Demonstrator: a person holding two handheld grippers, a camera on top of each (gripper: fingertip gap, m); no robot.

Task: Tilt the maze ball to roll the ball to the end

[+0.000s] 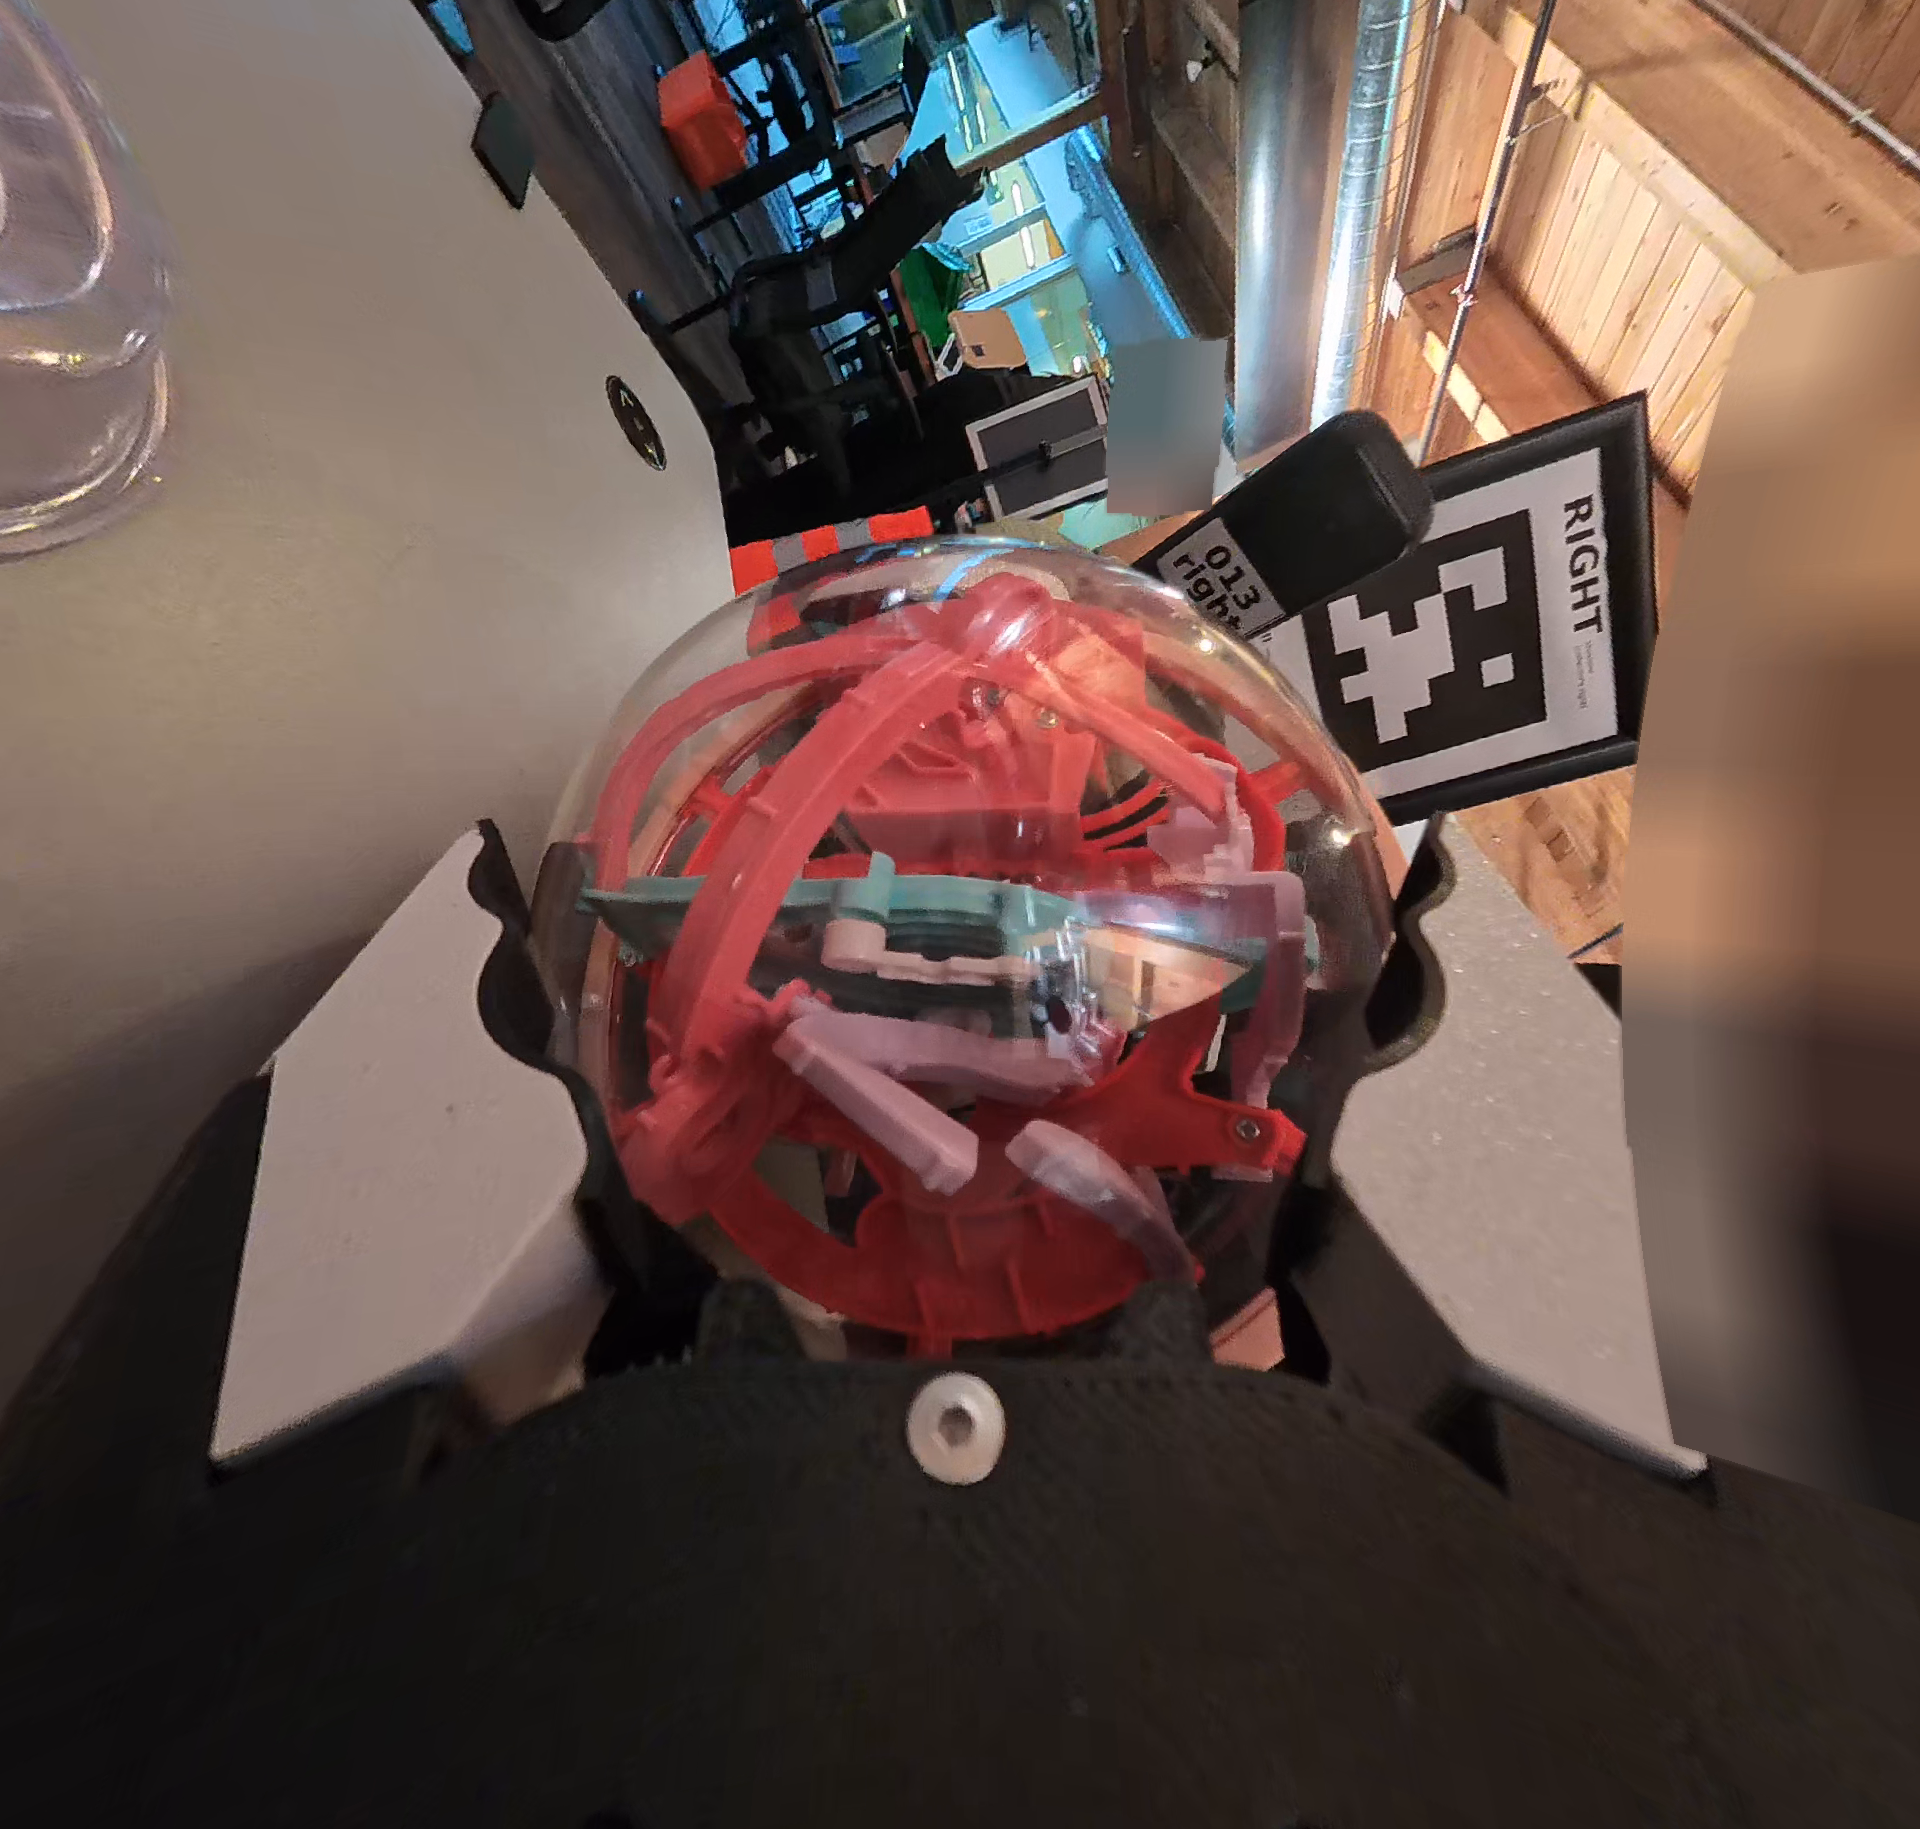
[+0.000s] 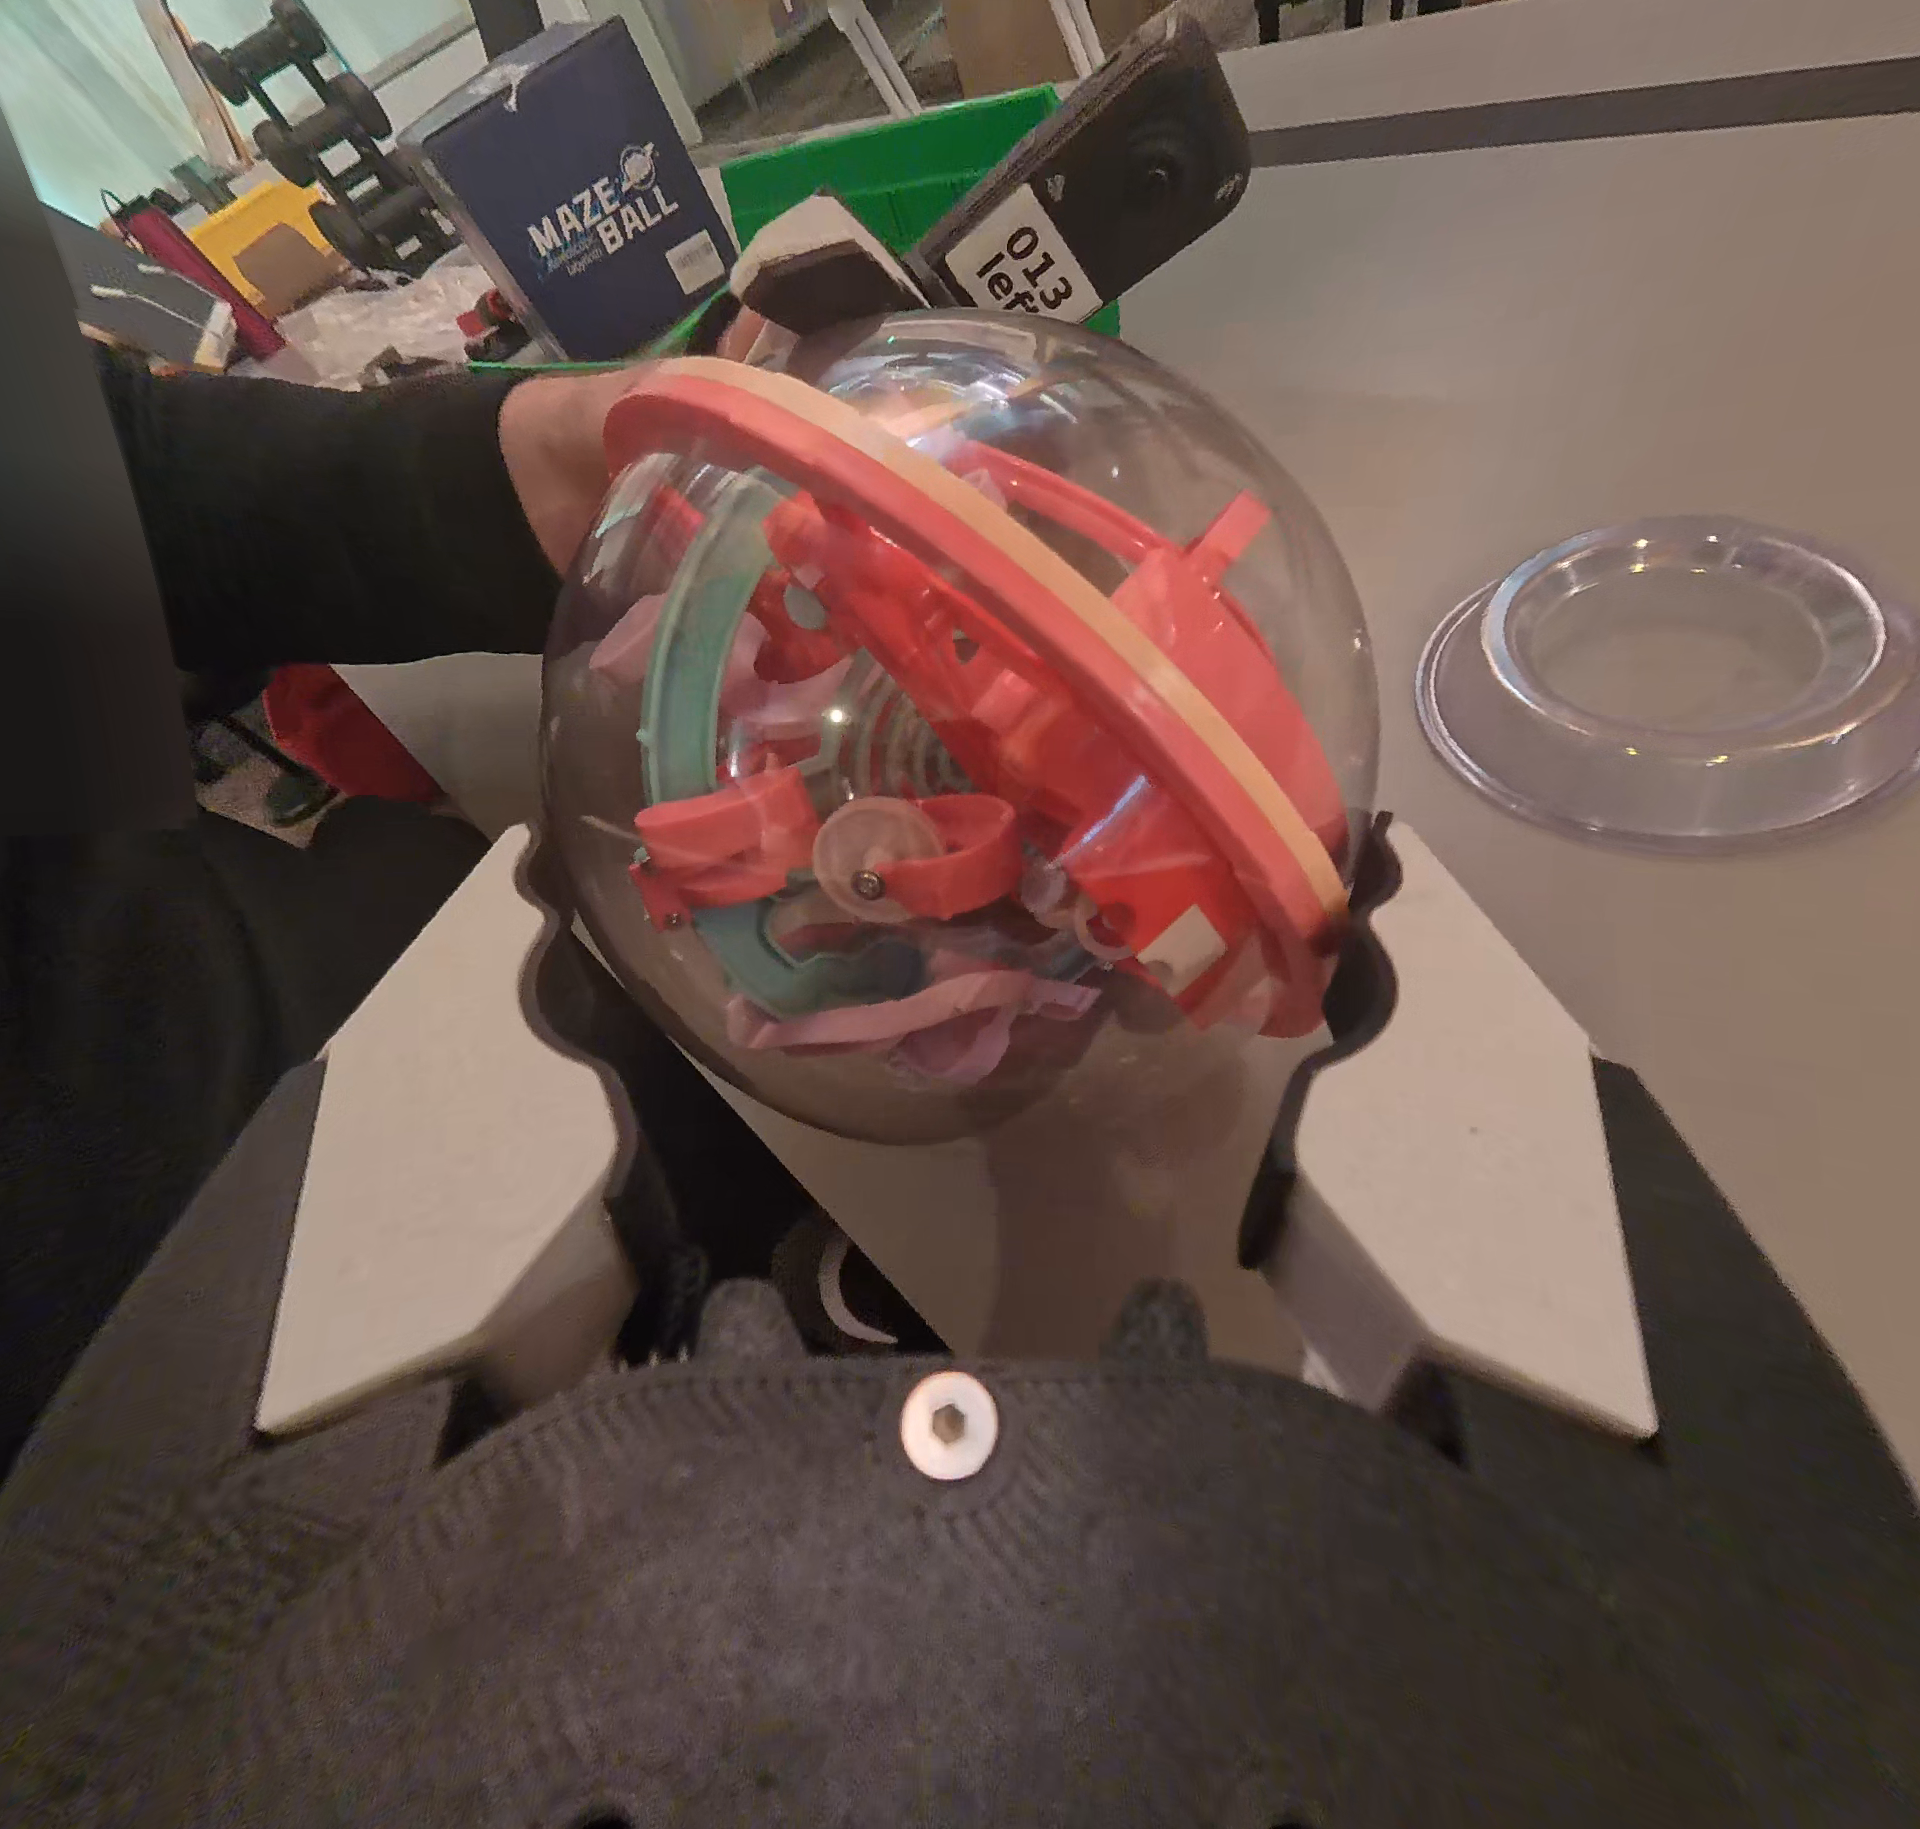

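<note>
The maze ball (image 1: pixel 966 927) is a clear sphere with red, pink and teal tracks inside. It is held in the air between both grippers. My left gripper (image 1: pixel 961 865) is shut on it, with its fingers on either side of the sphere. My right gripper (image 2: pixel 951 865) is shut on the same ball (image 2: pixel 956 719) from the opposite side. The ball's red equator ring (image 2: pixel 1039 626) is tilted. I cannot make out the small ball inside. Each gripper also shows beyond the ball in the other's view: the right gripper (image 1: pixel 1330 522) and the left gripper (image 2: pixel 1122 179).
A clear plastic ring stand (image 2: pixel 1673 688) lies on the grey table (image 2: pixel 1558 325) to the right; it also shows in the left wrist view (image 1: pixel 62 273). A dark blue box (image 2: pixel 582 210) and a green bin (image 2: pixel 894 179) stand behind. A person's hand (image 2: pixel 561 470) is at the left.
</note>
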